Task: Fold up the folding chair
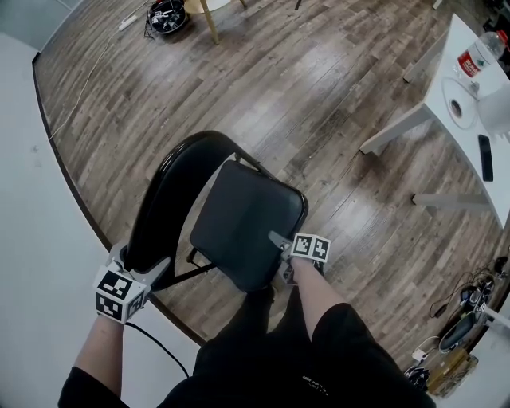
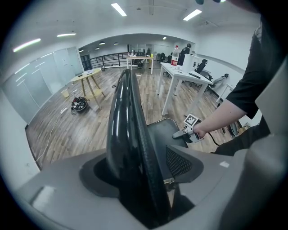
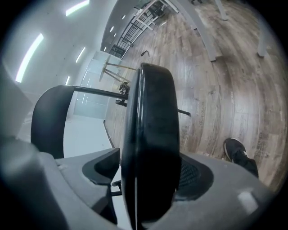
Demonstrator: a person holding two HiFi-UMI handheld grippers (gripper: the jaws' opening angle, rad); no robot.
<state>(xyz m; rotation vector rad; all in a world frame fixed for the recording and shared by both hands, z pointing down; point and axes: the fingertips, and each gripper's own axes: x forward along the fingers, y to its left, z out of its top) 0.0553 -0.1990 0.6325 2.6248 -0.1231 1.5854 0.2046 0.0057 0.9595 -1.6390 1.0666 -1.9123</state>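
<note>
A black folding chair stands open on the wood floor, its curved backrest (image 1: 171, 187) at the left and its padded seat (image 1: 243, 219) in the middle. My left gripper (image 1: 142, 259) straddles the lower end of the backrest rim (image 2: 128, 134). Its jaws stand wide, and a thin gap shows beside the rim. My right gripper (image 1: 279, 255) sits at the seat's front edge. The seat edge (image 3: 150, 134) fills the space between the right jaws and meets both pads. In the left gripper view the right gripper (image 2: 182, 133) shows on the seat (image 2: 162, 130).
A white table (image 1: 470, 103) at the right carries a bottle (image 1: 478, 54) and a phone (image 1: 485, 157). Cables and plugs (image 1: 462, 319) lie at the lower right. A wooden stand leg (image 1: 209, 20) is at the back. The person's shoe (image 3: 238, 152) is near the chair.
</note>
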